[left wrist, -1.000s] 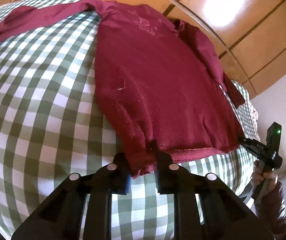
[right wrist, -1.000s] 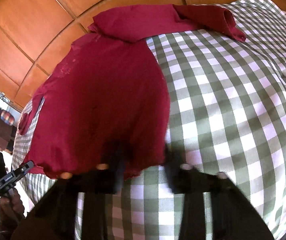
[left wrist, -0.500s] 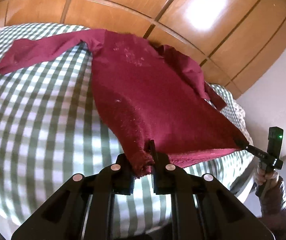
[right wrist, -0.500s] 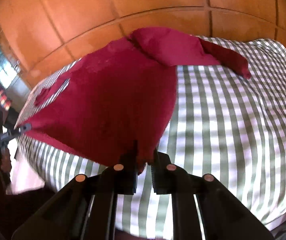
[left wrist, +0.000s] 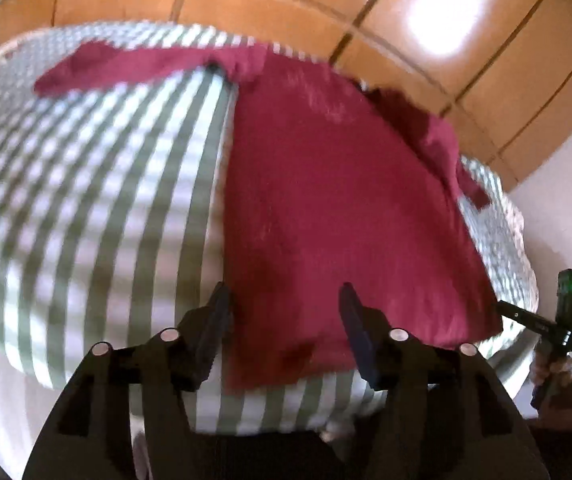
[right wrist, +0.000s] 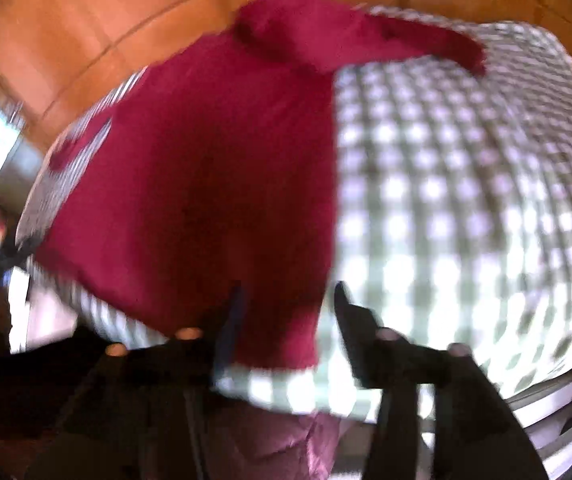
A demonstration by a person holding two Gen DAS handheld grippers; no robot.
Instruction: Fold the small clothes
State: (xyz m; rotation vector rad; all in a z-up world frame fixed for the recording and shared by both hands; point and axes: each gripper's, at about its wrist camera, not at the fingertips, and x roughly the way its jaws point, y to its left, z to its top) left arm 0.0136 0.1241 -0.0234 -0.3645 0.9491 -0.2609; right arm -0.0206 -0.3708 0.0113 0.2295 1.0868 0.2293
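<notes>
A dark red long-sleeved top [left wrist: 326, 208] lies spread flat on the green-and-white checked cloth [left wrist: 97, 200], sleeves out to both sides, hem at the near edge. It also shows in the right wrist view [right wrist: 205, 184], blurred. My left gripper [left wrist: 286, 316] is open, its fingers either side of the hem's left corner and apart from the fabric. My right gripper [right wrist: 286, 312] is open over the hem's right corner. The right gripper also appears at the far right of the left wrist view [left wrist: 542, 324], held in a hand.
The checked cloth [right wrist: 466, 200] covers a bed-like surface that drops off at the near edge. Orange wooden panels [left wrist: 366, 8] stand behind it. A pale wall [left wrist: 566, 208] is at the right.
Both grippers were shut on the hem corners, holding them lifted. They have now opened and let go, and the top lies flat. Both views are blurred by motion.
</notes>
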